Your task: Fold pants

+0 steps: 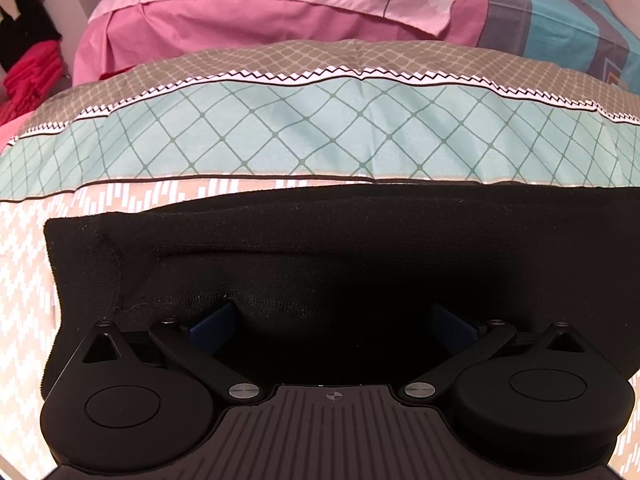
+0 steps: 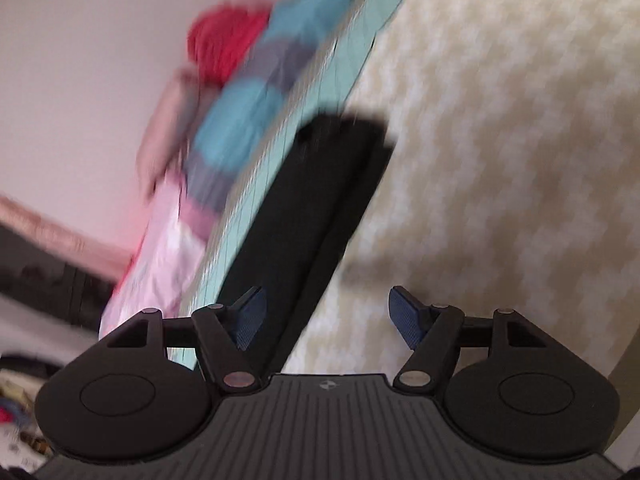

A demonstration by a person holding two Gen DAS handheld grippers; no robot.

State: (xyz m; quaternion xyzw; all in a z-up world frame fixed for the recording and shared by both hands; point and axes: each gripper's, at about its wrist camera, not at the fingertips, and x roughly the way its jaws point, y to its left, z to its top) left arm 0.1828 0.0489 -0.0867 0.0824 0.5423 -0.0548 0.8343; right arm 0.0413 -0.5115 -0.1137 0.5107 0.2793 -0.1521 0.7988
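Folded black pants on a patterned bedspread, seen from both grippers.

Left wrist view: the left gripper (image 1: 332,320) stands wide over the black pants (image 1: 320,248), its blue pads (image 1: 214,322) at a stitched hem; contact cannot be told. The pants lie on the bedspread (image 1: 280,128), pink pillow (image 1: 240,20) beyond. Right wrist view, blurred: the right gripper (image 2: 326,320) is wide and empty, the pants (image 2: 312,200) ahead, a pale wall (image 2: 100,60) behind.

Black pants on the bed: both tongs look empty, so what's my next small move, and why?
Probably bring the right tongs back down onto the near end of the black pants. They stand open and empty above the bedspread, while the left tongs hover open over the other end.
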